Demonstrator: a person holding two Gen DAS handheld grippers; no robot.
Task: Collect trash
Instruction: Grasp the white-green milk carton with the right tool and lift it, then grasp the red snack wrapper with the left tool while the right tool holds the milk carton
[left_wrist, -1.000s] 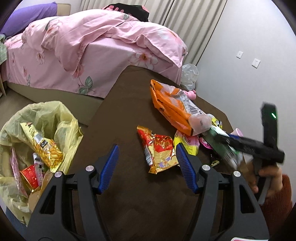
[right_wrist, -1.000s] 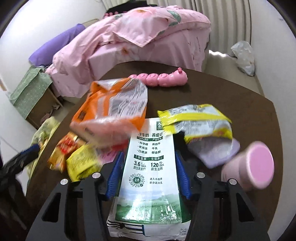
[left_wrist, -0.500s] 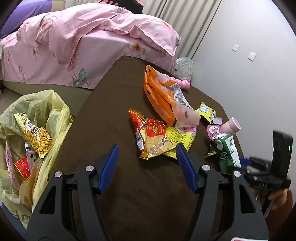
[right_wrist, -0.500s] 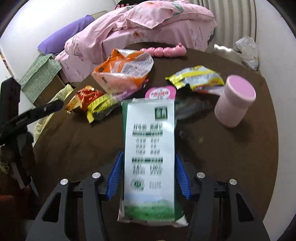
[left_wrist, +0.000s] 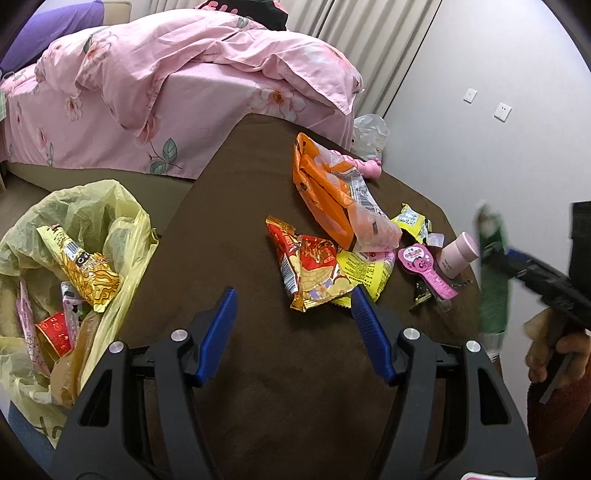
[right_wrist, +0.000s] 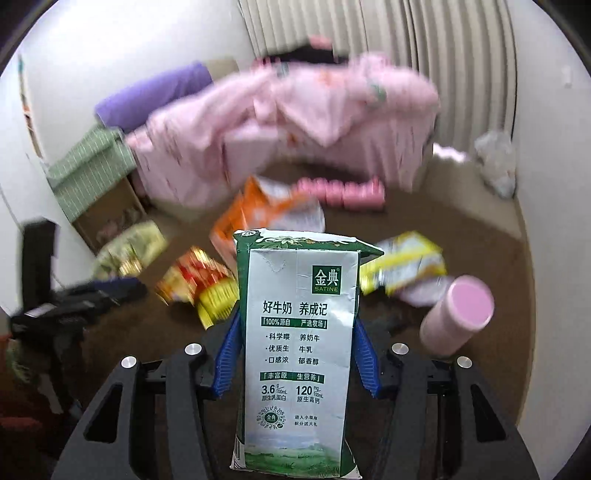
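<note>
My right gripper (right_wrist: 297, 328) is shut on a green and white milk carton (right_wrist: 295, 350) and holds it up above the brown table (left_wrist: 240, 221); the carton also shows blurred in the left wrist view (left_wrist: 493, 280). My left gripper (left_wrist: 293, 306) is open and empty over the table, just short of a red and gold snack wrapper (left_wrist: 310, 269). An orange bag (left_wrist: 332, 195), a yellow wrapper (left_wrist: 364, 273) and a pink tag (left_wrist: 424, 269) lie beyond it. A yellow trash bag (left_wrist: 74, 258) holding several wrappers hangs at the table's left.
A pink cup (left_wrist: 458, 254) stands at the table's right side, and a pink caterpillar toy (right_wrist: 343, 192) lies at the far edge. A bed with a pink quilt (left_wrist: 184, 74) stands behind the table. A white wall (left_wrist: 480, 147) is on the right.
My right gripper has lifted the milk carton off the table and tilted it upright. My left gripper has drifted slightly closer to the wrappers and stays open.
</note>
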